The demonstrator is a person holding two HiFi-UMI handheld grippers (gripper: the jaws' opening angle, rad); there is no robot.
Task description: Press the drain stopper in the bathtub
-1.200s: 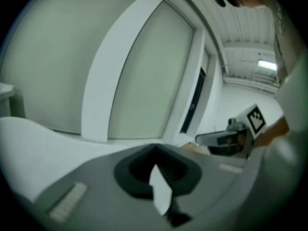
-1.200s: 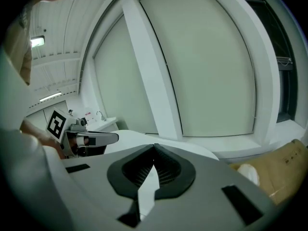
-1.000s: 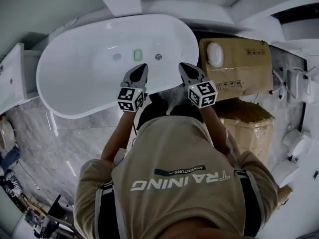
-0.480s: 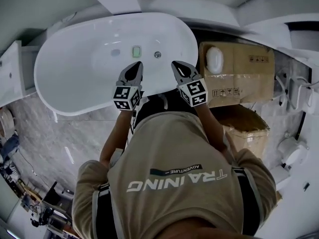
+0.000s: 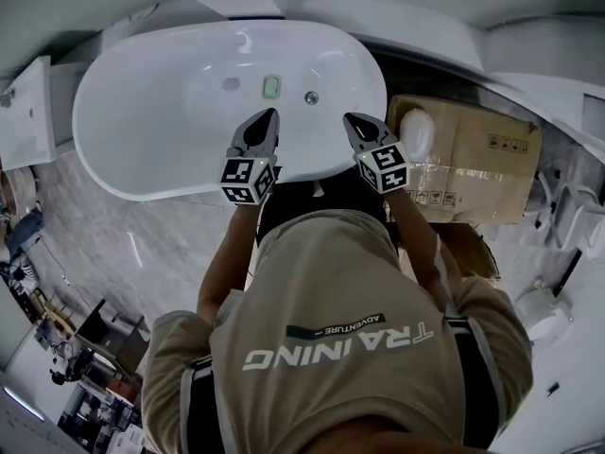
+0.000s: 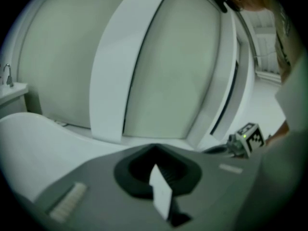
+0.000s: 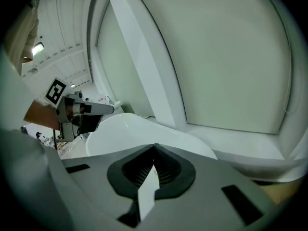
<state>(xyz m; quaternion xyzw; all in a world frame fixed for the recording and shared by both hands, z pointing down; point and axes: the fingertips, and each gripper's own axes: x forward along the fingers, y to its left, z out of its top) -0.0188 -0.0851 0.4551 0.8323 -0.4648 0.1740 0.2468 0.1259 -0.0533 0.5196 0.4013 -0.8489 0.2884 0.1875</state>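
Observation:
The white oval bathtub fills the top of the head view. On its floor lie a small round metal drain stopper, a green rectangular thing and a paler round mark. My left gripper and right gripper hover side by side above the tub's near rim, both short of the stopper, touching nothing. The jaws of each meet at a point with nothing between them, as the left gripper view and the right gripper view show. The stopper is out of sight in both gripper views.
Cardboard boxes stand right of the tub, with a white round object on top. A white counter sits at the tub's left end. White wall panels rise behind the tub. Clutter lies on the marble floor at bottom left.
The head view has shifted, so the tub sits lower and more centred. Both grippers stay shut, side by side over the near rim, slightly closer to the tub's middle.

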